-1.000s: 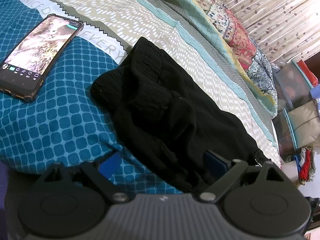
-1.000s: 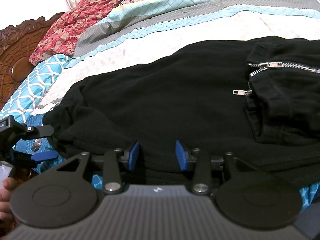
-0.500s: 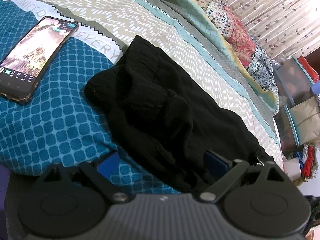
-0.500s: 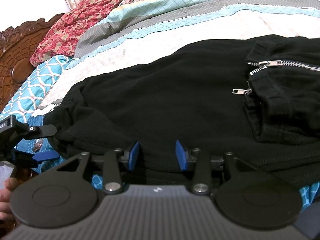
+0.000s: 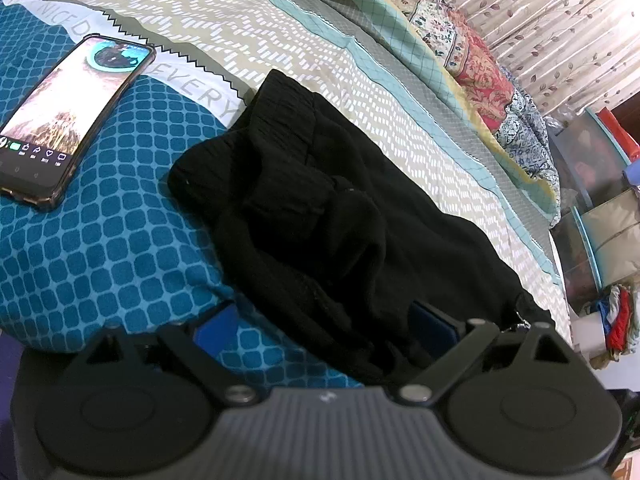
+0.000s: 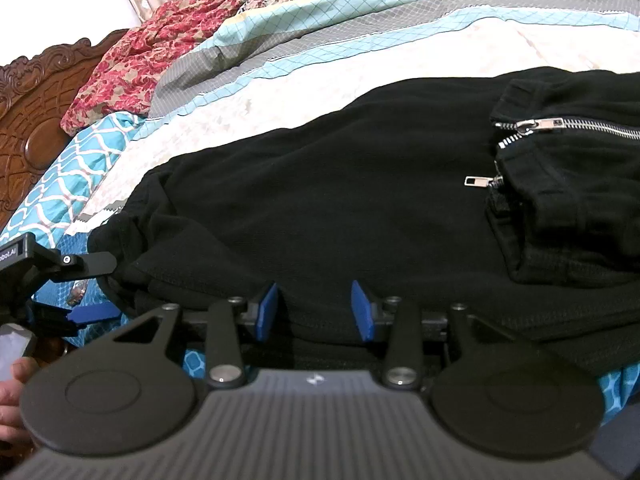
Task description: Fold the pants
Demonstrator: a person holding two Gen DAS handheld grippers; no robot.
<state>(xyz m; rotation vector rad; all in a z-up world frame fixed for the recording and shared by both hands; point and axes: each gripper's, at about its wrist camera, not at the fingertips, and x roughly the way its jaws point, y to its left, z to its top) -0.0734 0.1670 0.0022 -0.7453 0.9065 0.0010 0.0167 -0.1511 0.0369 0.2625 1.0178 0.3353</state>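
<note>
Both claws, left (image 5: pixel 324 326) and right (image 6: pixel 316 312), gape over black pants (image 6: pixel 340 200) on seemingly quilted bed (image 5: pixel 248 28).

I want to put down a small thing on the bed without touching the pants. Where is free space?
Free: the teal patterned cover between the phone and the black pants, and the pale dashed band beyond the pants, up to the floral quilt. Crowded: the near edge, where the left gripper and right gripper straddle the fabric.
</note>
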